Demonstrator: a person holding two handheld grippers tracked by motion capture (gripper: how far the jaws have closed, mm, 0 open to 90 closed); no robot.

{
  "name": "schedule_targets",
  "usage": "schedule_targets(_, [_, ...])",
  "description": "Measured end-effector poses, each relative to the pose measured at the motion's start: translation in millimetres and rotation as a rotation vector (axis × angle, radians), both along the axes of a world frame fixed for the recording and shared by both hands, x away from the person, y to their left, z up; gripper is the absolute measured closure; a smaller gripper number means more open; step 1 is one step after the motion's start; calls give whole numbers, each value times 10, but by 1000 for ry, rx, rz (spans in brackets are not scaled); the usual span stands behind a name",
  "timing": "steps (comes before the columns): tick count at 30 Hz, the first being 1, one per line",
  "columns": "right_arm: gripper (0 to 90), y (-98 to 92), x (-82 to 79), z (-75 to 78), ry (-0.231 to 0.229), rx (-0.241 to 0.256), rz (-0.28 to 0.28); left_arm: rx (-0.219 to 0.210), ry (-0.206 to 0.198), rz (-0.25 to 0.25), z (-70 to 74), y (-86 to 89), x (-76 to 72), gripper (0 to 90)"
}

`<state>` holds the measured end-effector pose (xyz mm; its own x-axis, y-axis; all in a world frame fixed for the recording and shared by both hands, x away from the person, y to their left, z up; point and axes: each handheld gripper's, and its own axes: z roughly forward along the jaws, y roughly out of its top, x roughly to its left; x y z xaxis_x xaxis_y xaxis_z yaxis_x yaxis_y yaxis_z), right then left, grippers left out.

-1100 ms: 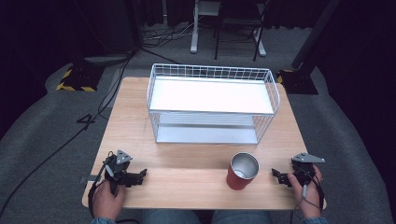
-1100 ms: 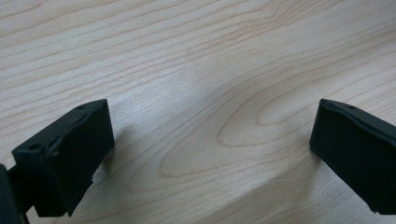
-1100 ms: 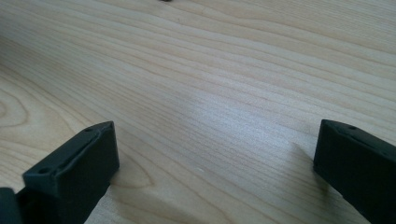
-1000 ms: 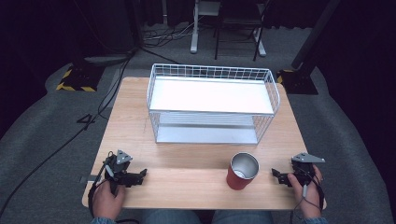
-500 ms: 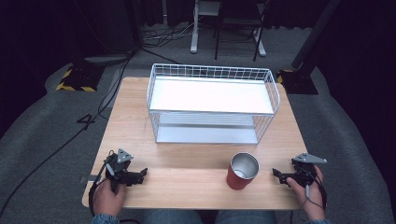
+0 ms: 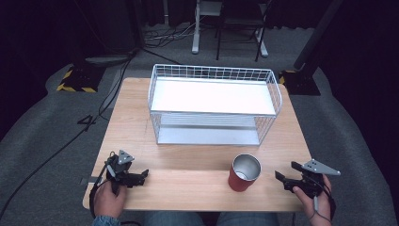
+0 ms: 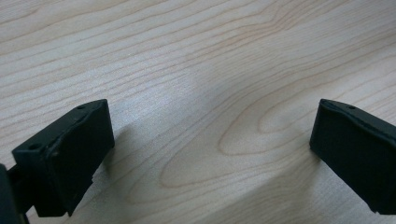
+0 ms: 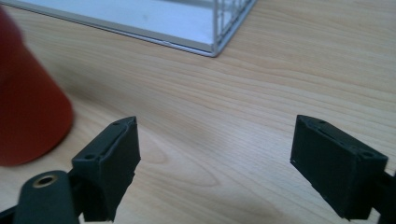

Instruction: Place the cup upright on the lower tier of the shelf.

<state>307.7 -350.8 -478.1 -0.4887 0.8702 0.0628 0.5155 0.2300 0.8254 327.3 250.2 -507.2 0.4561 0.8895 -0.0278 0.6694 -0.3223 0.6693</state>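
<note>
The red cup (upright, silvery inside) stands lower centre on the table, below the wire basket. My right gripper, jaws spread, sits beside it; my left gripper, lower left, also spread.

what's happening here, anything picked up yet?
Nothing is picked up. A person holds a gripper in each hand at the near edge of the wooden table. The left gripper and the right gripper are both open and empty, low over bare wood. A red cup stands upright, apart from the right gripper and on its inner side. Behind it sits a white wire rack, untouched.
</note>
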Motion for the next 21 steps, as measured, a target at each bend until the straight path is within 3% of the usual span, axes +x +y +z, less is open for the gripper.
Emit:
schedule_targets(7, [160,119,-126,97,48,1,40,3,1,-3,1,2,0,0])
schedule_targets(16, [160,320,-299,257,50,33,119,2,2,-3,2,2,0,0])
schedule_targets(21, [160,438,-310,242,52,38,178,3,1,-3,1,2,0,0])
